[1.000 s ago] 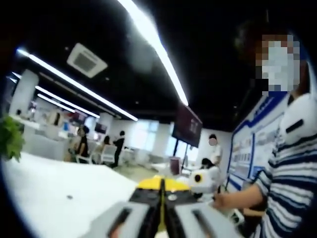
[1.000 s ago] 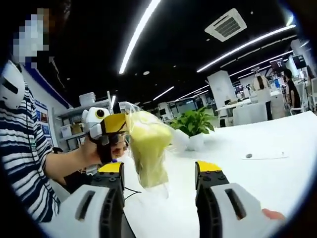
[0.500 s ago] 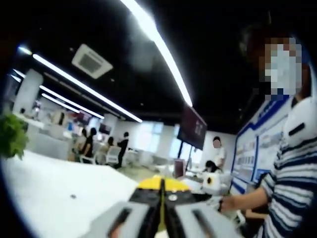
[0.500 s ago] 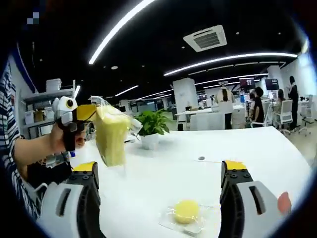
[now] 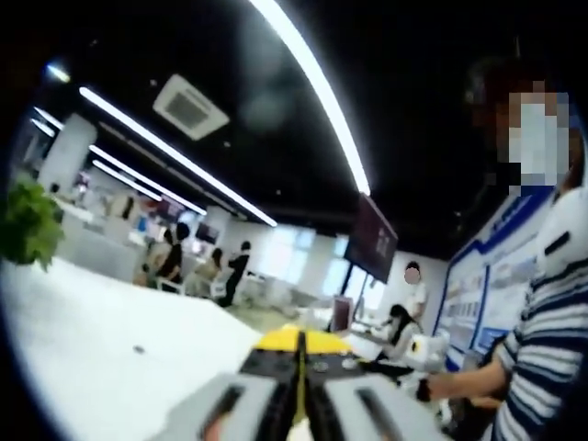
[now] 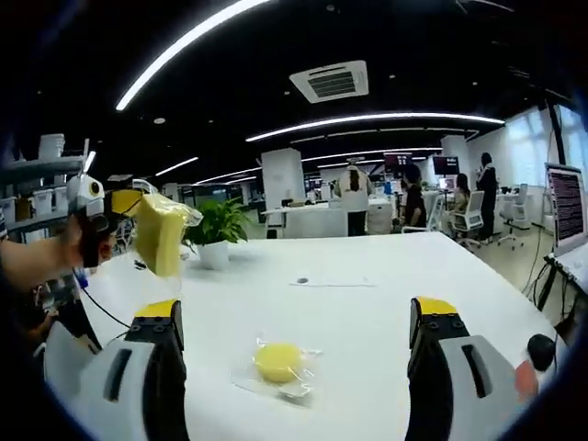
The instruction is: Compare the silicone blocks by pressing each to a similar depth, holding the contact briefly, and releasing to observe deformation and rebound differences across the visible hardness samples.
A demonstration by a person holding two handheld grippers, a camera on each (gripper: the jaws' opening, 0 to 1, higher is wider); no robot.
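Note:
In the right gripper view, a round yellow silicone block (image 6: 278, 361) lies in a clear bag on the white table (image 6: 367, 303), between and slightly beyond my open right gripper (image 6: 296, 317). Nothing is between its jaws. At the far left a hand holds my left gripper (image 6: 122, 202) above the table. It is shut on the top of a clear bag, from which a pale yellow silicone block (image 6: 161, 237) hangs. In the left gripper view my left gripper (image 5: 299, 342) has its yellow tips pressed together, and the right gripper (image 5: 427, 350) shows at the right, in a hand.
A potted plant (image 6: 216, 230) stands on the table behind the hanging block. A small dark speck (image 6: 301, 280) lies mid-table. A laptop (image 6: 565, 211) and a black object (image 6: 542, 347) sit at the right edge. People and desks fill the office behind.
The right gripper view has swung right, so the round bagged block has come between its jaws and the left gripper with its hanging block sits farther left. The left gripper stays shut.

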